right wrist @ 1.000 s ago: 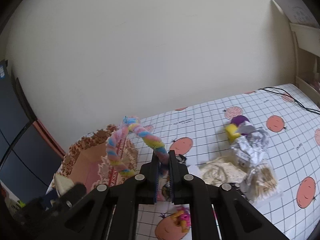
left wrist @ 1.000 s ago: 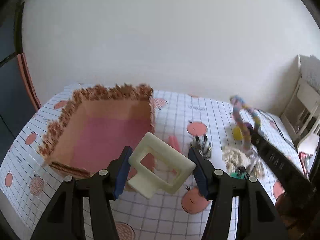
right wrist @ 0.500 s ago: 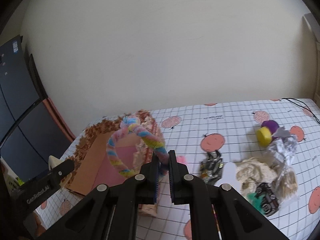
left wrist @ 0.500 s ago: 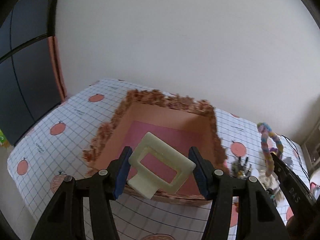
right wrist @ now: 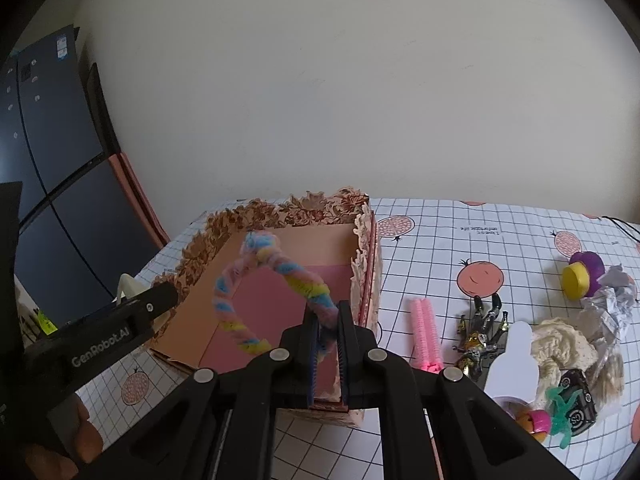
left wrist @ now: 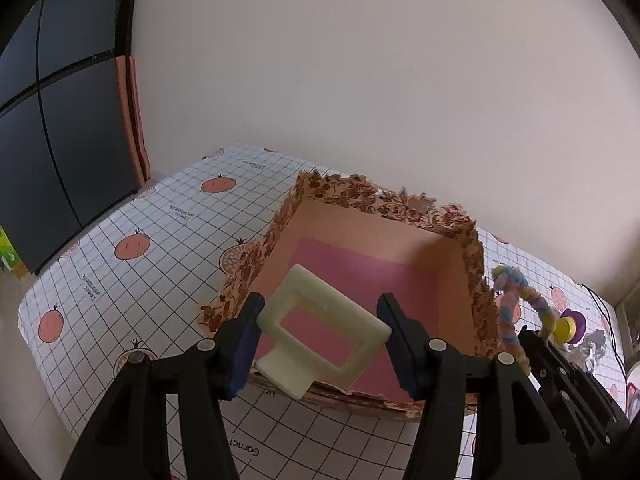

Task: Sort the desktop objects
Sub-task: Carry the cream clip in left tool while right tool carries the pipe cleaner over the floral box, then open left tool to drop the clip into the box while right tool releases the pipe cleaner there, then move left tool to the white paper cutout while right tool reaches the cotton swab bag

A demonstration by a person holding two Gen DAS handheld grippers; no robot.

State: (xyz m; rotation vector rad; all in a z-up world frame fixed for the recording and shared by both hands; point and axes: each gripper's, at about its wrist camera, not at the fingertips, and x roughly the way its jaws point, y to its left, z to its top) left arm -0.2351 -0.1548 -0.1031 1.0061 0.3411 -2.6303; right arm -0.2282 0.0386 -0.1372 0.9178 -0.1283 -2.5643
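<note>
Gripping a cream plastic rectangular frame with a short tab (left wrist: 323,332) between its blue-padded fingers (left wrist: 245,340), the left gripper (left wrist: 322,338) holds it tilted above the near edge of the open cardboard box with brown floral trim and a pink floor (left wrist: 360,276). The right gripper (right wrist: 326,344) is clamped on one end of a twisted pastel pipe-cleaner loop in pink, blue and yellow (right wrist: 262,276), which arches up over the box's near right corner; in the left wrist view the same loop (left wrist: 516,300) shows just beyond the box's right wall.

The box sits toward the left end of the tabletop covered in a white grid-pattern cloth with orange fruit prints (right wrist: 480,240), close to the back edge by the wall. On the cloth to the right of the box lie a pink ribbed hair roller (right wrist: 425,334), a cluster of dark metallic clips (right wrist: 480,332), a white bottle-shaped card (right wrist: 514,364), a heap of beige string (right wrist: 560,340), crumpled silver foil (right wrist: 612,300) and a yellow-and-purple round cap (right wrist: 582,276). These lie near one another, toward the tabletop's right end.
</note>
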